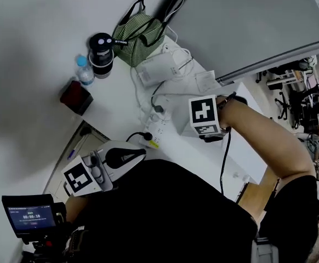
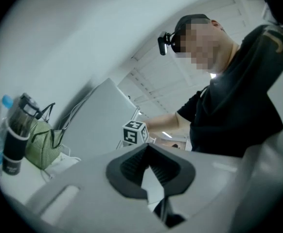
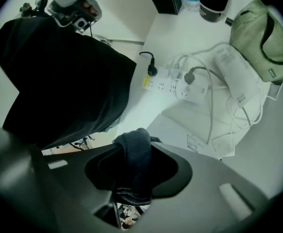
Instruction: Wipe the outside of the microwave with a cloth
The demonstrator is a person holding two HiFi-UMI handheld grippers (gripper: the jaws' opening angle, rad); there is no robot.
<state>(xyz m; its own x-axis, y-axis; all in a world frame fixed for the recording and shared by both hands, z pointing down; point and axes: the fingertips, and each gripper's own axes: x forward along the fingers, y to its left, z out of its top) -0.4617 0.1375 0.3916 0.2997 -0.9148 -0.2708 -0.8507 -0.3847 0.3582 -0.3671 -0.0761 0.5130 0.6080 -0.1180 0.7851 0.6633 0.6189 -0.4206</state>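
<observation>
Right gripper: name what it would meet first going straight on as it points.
Probably the white microwave top just ahead, through the dark cloth the right gripper holds; depth is unclear.

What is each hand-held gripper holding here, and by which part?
The right hand-held gripper clamps a dark cloth by a bunched fold; the left hand-held gripper holds nothing.

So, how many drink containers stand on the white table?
2. The black tumbler stands beside the green striped bag. The blue-capped water bottle stands just beside it, near the dark red box. The person's body may hide others.
</observation>
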